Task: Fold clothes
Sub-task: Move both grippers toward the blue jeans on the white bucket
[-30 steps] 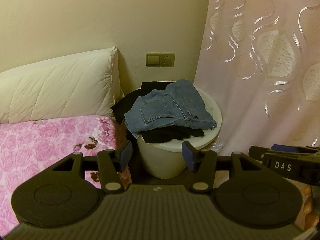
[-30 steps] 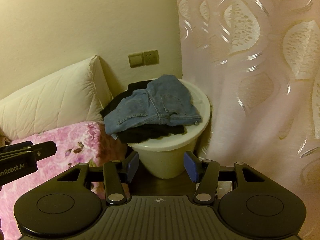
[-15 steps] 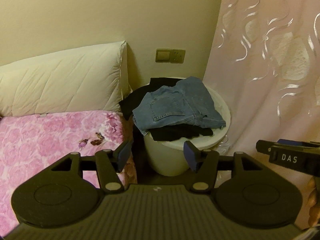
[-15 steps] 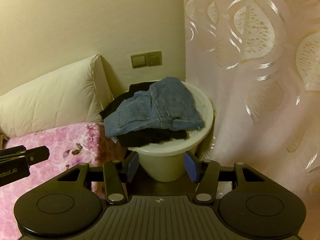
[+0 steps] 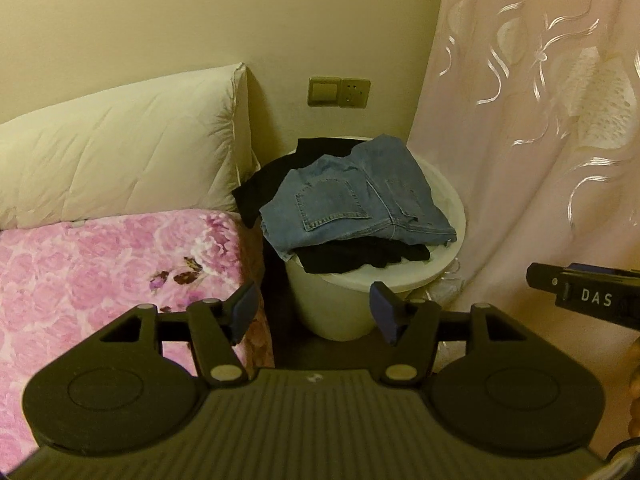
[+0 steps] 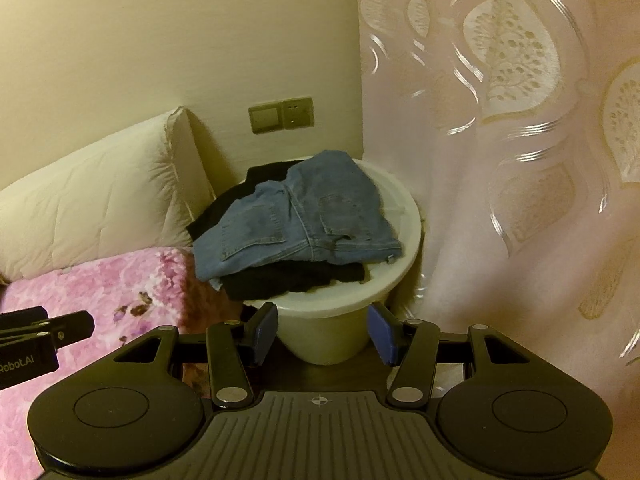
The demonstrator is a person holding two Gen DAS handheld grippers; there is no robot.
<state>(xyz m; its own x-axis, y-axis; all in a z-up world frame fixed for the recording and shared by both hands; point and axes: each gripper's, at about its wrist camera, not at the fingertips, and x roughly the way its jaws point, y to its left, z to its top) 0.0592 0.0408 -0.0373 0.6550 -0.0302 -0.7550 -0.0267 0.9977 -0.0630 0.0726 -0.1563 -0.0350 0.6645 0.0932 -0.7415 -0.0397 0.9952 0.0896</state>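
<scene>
We see the jeans (image 5: 356,204) lying crumpled on top of the pile, seat side up with both back pockets and the centre seam showing, faded blue denim. Under them we make out black clothes (image 5: 360,254), bunched and spilling past the denim at front and back left. The whole pile rests on a white bucket (image 5: 344,308), covering most of its mouth.

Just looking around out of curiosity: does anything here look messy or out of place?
Yes. The blue jeans lie crumpled on black clothes, heaped on the white bucket beside the bed, with edges spilling over its rim. Both grippers are open and empty.
</scene>
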